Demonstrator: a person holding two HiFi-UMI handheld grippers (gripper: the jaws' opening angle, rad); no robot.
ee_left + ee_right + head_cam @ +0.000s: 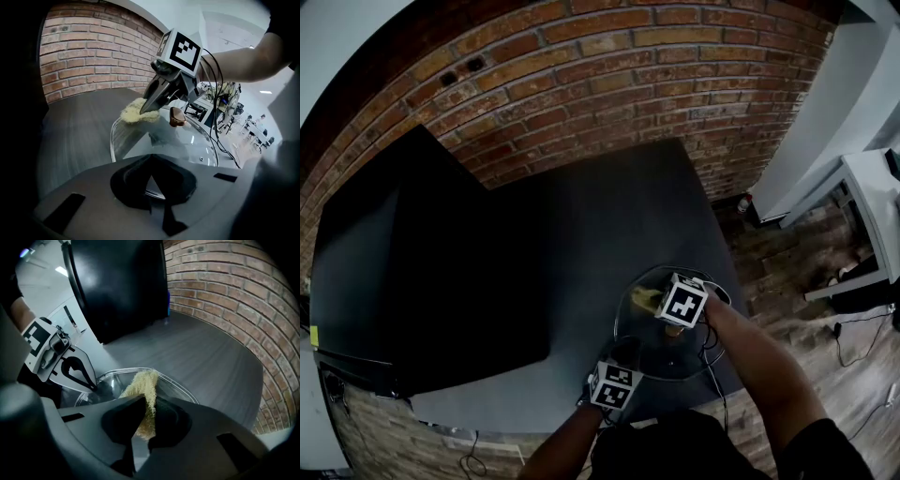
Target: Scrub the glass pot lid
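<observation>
At the lower middle of the head view, the glass lid (675,349) is lying on the dark tabletop (581,244), close to the edge nearest the person, with both grippers meeting over it. Nothing is sitting in or under the lid; only the grey tabletop is showing through the glass.

In the left gripper view the lid (187,140) is filling the centre of the frame, its brown knob (177,117) pointing up. The left gripper (151,187) is pinching the near rim: its jaws are closing almost together, with the metal-edged glass passing between them at the bottom centre. In the head view this gripper (623,354) is reaching in from the lower edge.

The right gripper (140,423) is clamping a yellow scrub pad (145,390), its jaws squeezing tight on the pad's lower part while the rest is sticking out ahead of the tips. In the left gripper view the pad (136,112) is pressing on the lid's far left rim, just left of the knob, and the right gripper (143,111) is slanting down onto it from the upper right. In the right gripper view the lid (173,385) is curving around the pad, and the left gripper (91,386) is touching its rim at the left.

A large black box (403,262) is standing on the left of the tabletop, against a brick wall (609,84).
</observation>
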